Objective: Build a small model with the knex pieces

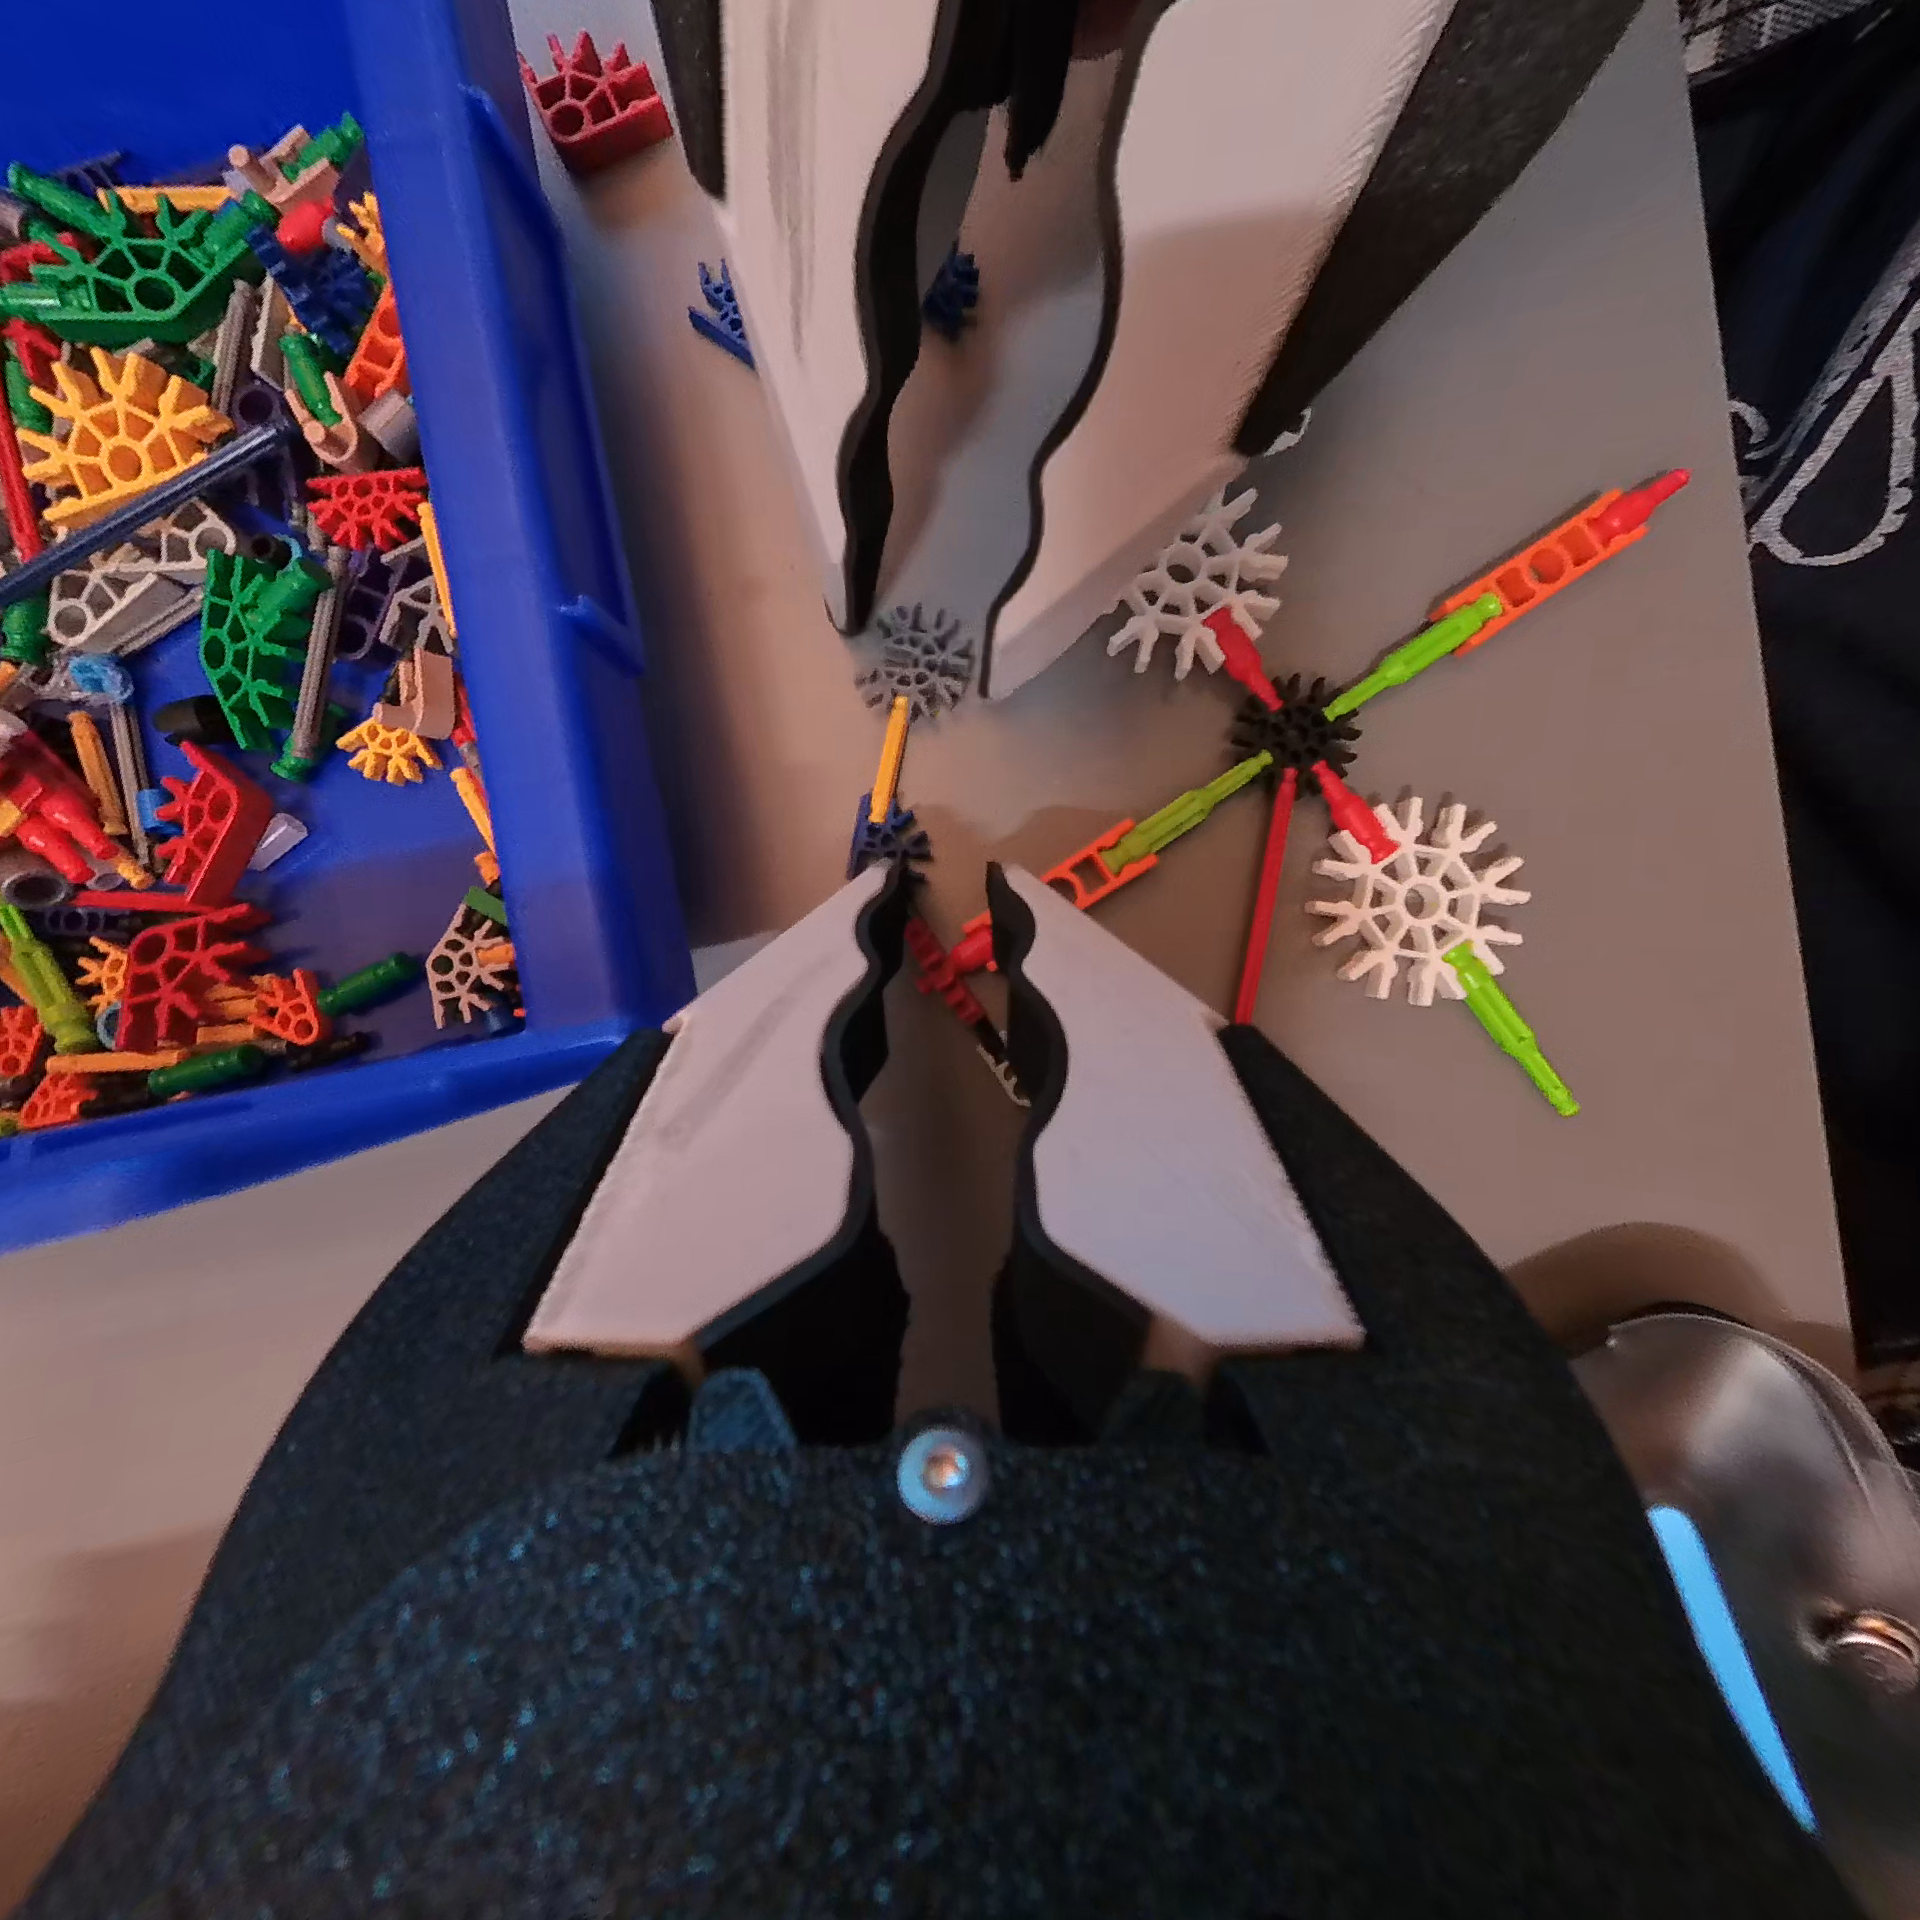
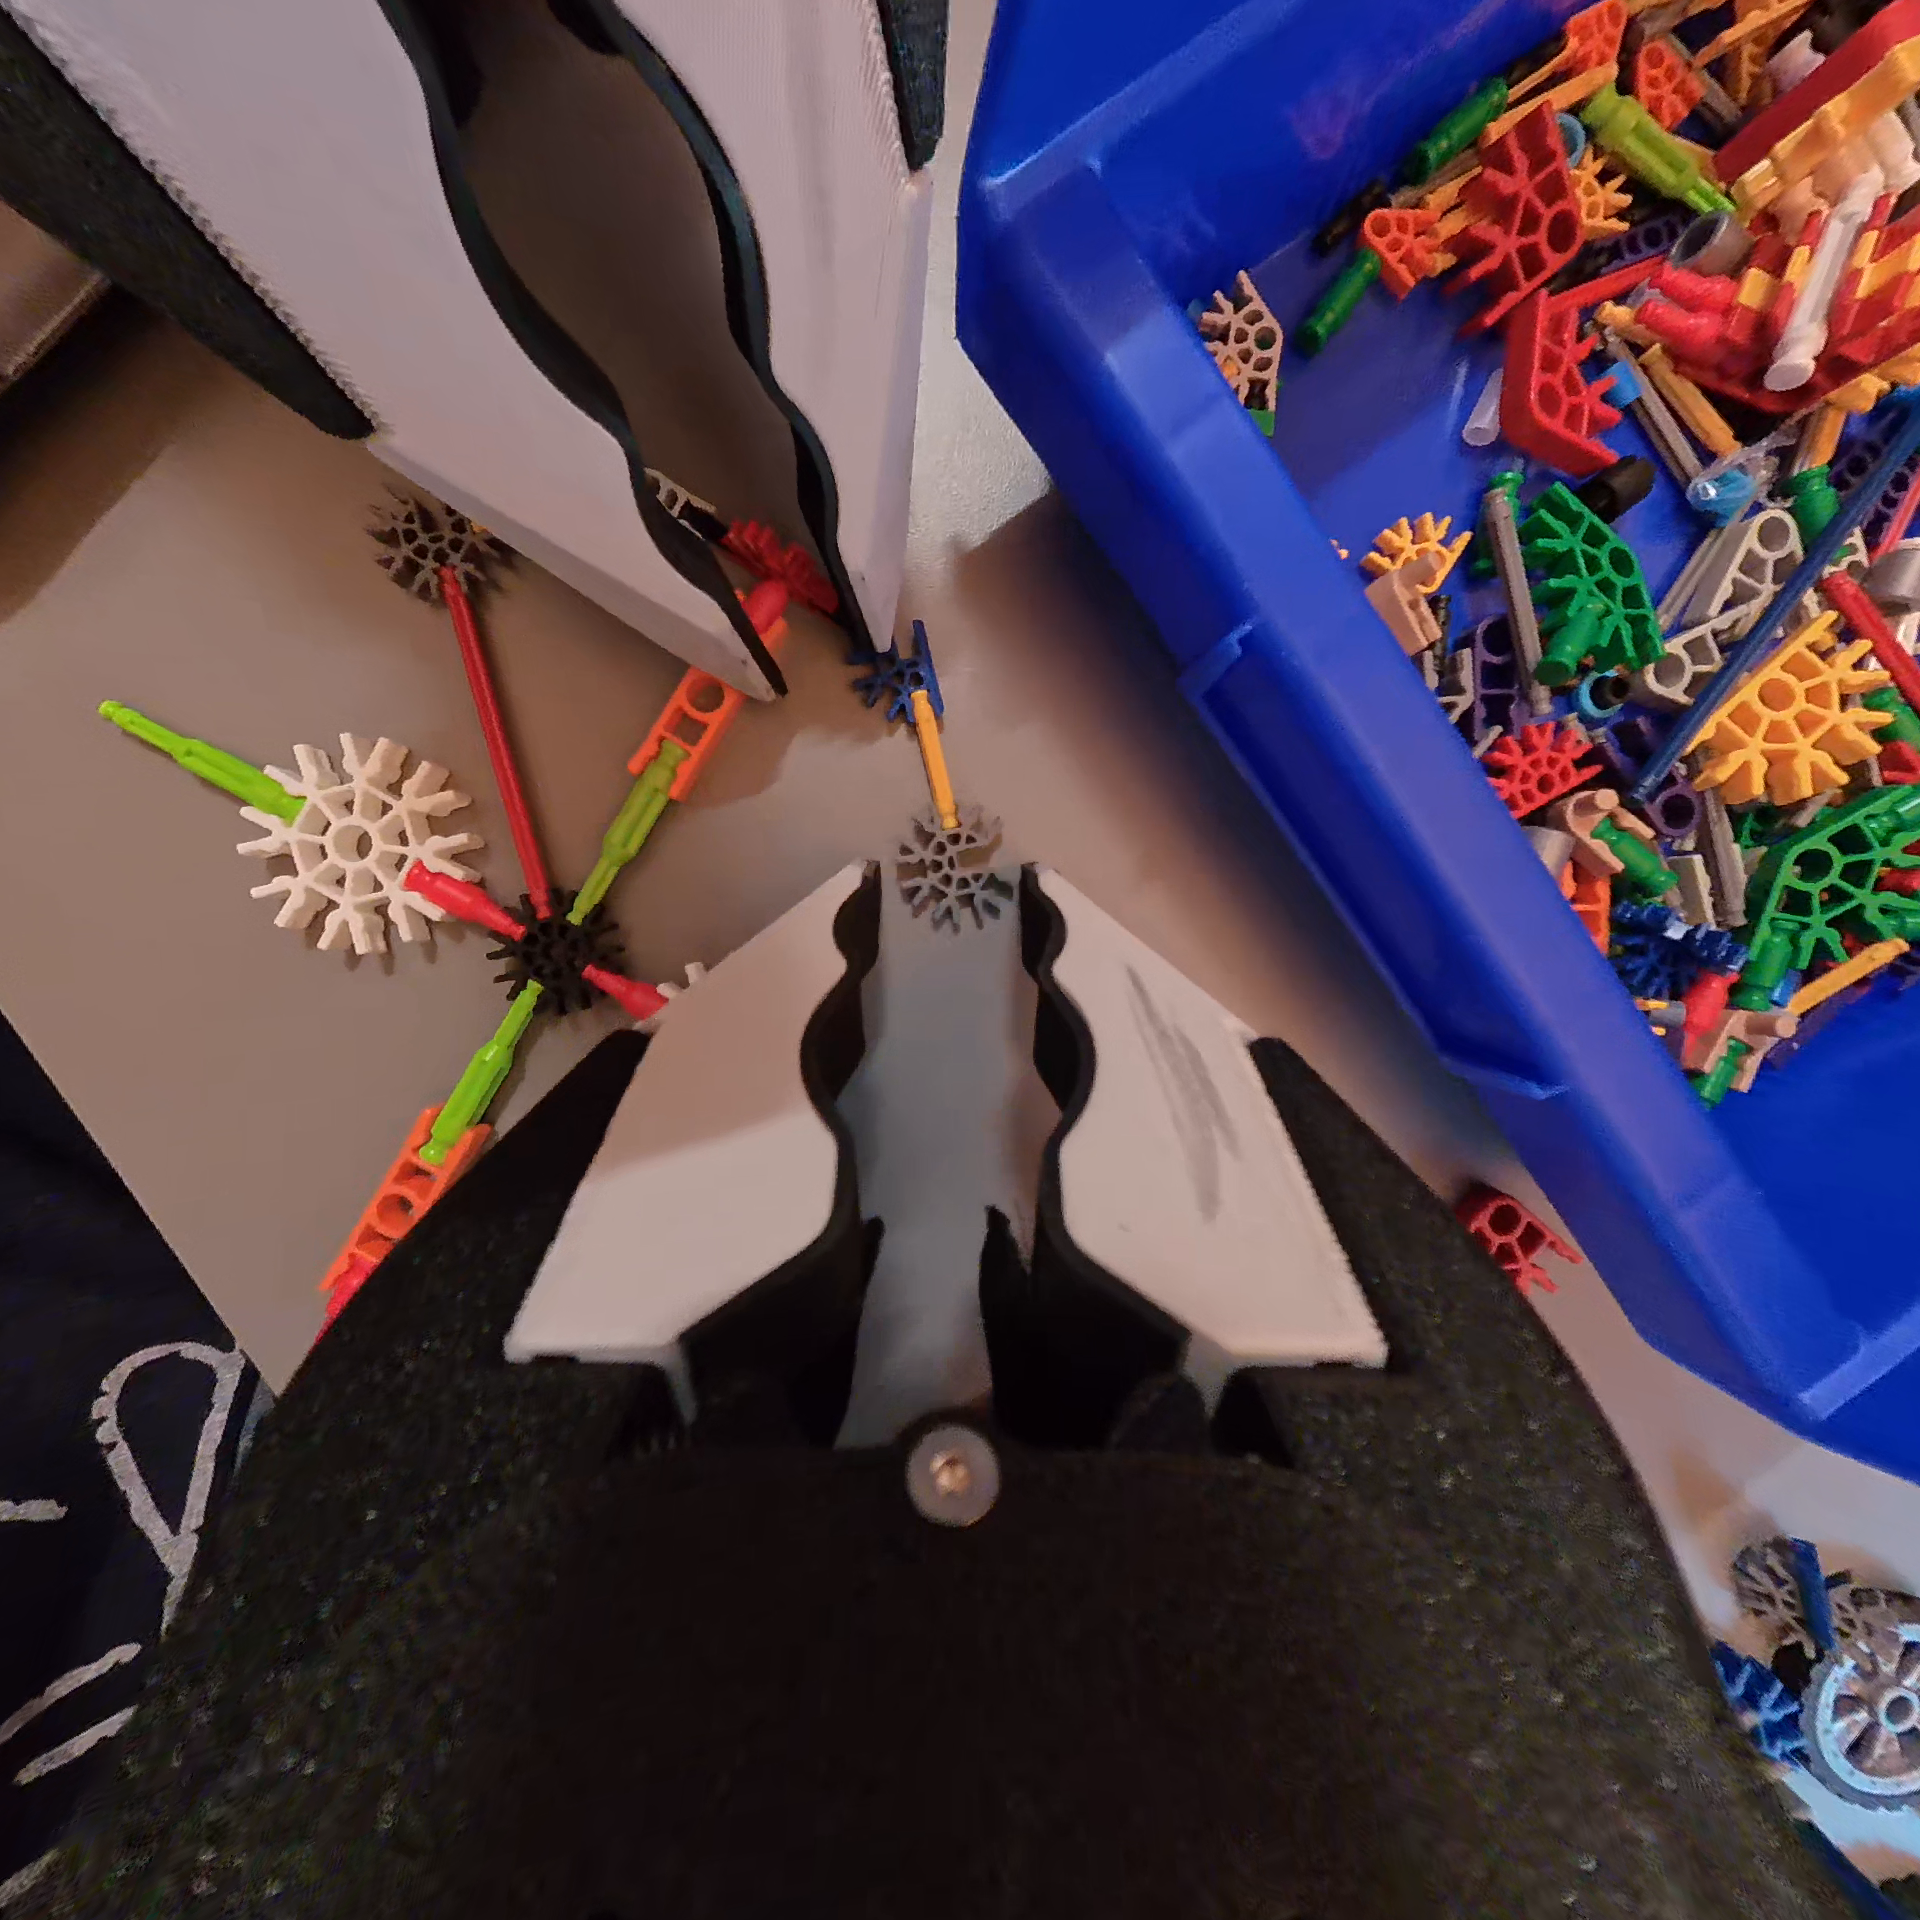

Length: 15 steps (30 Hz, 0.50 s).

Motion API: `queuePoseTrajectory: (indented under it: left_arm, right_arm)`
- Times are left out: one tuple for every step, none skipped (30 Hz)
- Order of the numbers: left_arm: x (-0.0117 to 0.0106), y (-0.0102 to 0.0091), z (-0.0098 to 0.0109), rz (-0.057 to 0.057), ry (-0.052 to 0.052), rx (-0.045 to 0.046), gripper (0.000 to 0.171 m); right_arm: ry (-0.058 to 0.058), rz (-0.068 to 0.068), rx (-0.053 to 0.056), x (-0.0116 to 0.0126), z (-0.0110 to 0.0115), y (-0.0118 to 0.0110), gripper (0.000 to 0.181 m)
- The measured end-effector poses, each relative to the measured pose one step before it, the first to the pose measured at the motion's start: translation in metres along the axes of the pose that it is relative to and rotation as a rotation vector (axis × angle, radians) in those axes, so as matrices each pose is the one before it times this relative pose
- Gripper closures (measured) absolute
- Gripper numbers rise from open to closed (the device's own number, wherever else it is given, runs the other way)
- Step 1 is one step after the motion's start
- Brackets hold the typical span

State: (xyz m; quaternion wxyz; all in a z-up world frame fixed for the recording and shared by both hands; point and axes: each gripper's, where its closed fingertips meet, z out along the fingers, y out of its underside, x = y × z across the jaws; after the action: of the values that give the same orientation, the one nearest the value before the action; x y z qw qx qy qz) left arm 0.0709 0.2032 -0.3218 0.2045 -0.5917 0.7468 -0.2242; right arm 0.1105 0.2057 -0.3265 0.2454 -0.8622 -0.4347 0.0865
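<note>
A large blue bin (image 1: 582,623) heaped with bright plastic building pieces sits beside both tongs, left of the left tongs (image 1: 943,883) and right of the right tongs (image 2: 948,878). On the pale table (image 1: 1091,790), a spoked assembly around a black hub (image 1: 1296,727) lies to the left tongs' right, its red and green rods reaching two white snowflake connectors (image 1: 1418,902). Between the facing tongs lies a short yellow rod (image 2: 935,764) joining a grey snowflake connector (image 2: 951,868) and a small blue connector (image 2: 902,675). Both tongs stand apart, gripping nothing: the right tongs' tips flank the grey connector, the left tongs' left tip touches the blue one.
</note>
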Motion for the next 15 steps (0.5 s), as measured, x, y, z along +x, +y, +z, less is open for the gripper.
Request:
queuePoseTrajectory:
  left_arm:
    - [-0.00003,-0.00002,0.00003,0.0003,0.0001,-0.00039,0.157]
    - [0.0,0.00001,-0.00001,-0.0001,-0.0001,-0.00009,0.156]
    - [0.00005,-0.00002,0.00001,-0.0006,0.0001,0.00013,0.157]
    - [0.0,0.00005,-0.00004,-0.0001,-0.0002,0.00024,0.156]
    - [0.00009,0.00005,-0.00004,-0.0006,0.0002,0.00022,0.157]
    - [0.00006,0.00001,-0.00001,-0.0005,0.0002,-0.00009,0.156]
    - [0.00002,-0.00003,0.00003,0.0003,-0.0002,-0.00052,0.156]
    - [0.00005,0.00007,-0.00004,0.0006,-0.0001,-0.00066,0.156]
    - [0.00006,-0.00002,0.00003,0.0002,0.0,-0.00054,0.156]
    - [0.0,-0.00001,0.00002,-0.0001,0.0001,-0.00048,0.156]
    - [-0.00005,0.00003,-0.00001,0.0004,-0.0002,-0.0002,0.156]
    - [0.00002,0.00002,-0.00001,-0.0002,0.0001,-0.00016,0.156]
    - [0.00004,0.00005,-0.00002,-0.0002,0.0002,-0.00033,0.156]
    - [-0.00005,-0.00007,-0.00006,0.0002,-0.0001,-0.0005,0.156]
    - [-0.00004,0.00001,0.00001,0.0,-0.0002,-0.00063,0.156]
  right_arm:
    - [0.0032,-0.0019,-0.0005,0.00049,-0.00014,0.00024,0.155]
    - [0.0009,-0.002,0.001,-0.00006,-0.00031,0.00008,0.154]
    - [-0.0059,-0.0035,0.0044,-0.00114,-0.00076,-0.00025,0.15]
    - [-0.0047,0.0003,0.0099,-0.00079,-0.00132,-0.00134,0.148]
    - [0.0024,0.0019,0.0137,0.00065,-0.00172,-0.00189,0.149]
    - [0.0053,-0.0003,0.009,0.00143,-0.00168,-0.00126,0.15]
    - [0.0053,-0.0032,0.0094,0.00158,-0.00153,-0.00134,0.154]
    - [0.0053,-0.003,0.0169,0.0017,-0.00151,-0.00238,0.163]
    - [-0.0038,0.0015,0.0092,0.00046,-0.00056,-0.0015,0.168]
    - [-0.009,-0.0009,0.0067,-0.00059,0.0002,-0.00118,0.173]
    - [-0.0054,-0.0036,0.0056,-0.00035,0.00058,-0.00122,0.175]
    - [0.0004,-0.0055,0.002,0.0003,0.001,-0.00066,0.177]
    - [-0.0029,-0.0054,-0.0028,-0.00028,0.00124,0.00005,0.18]
    - [-0.0027,-0.0027,-0.0064,-0.00016,0.00163,0.0007,0.181]
    - [0.002,-0.0038,-0.0051,0.00054,0.00124,0.00068,0.181]
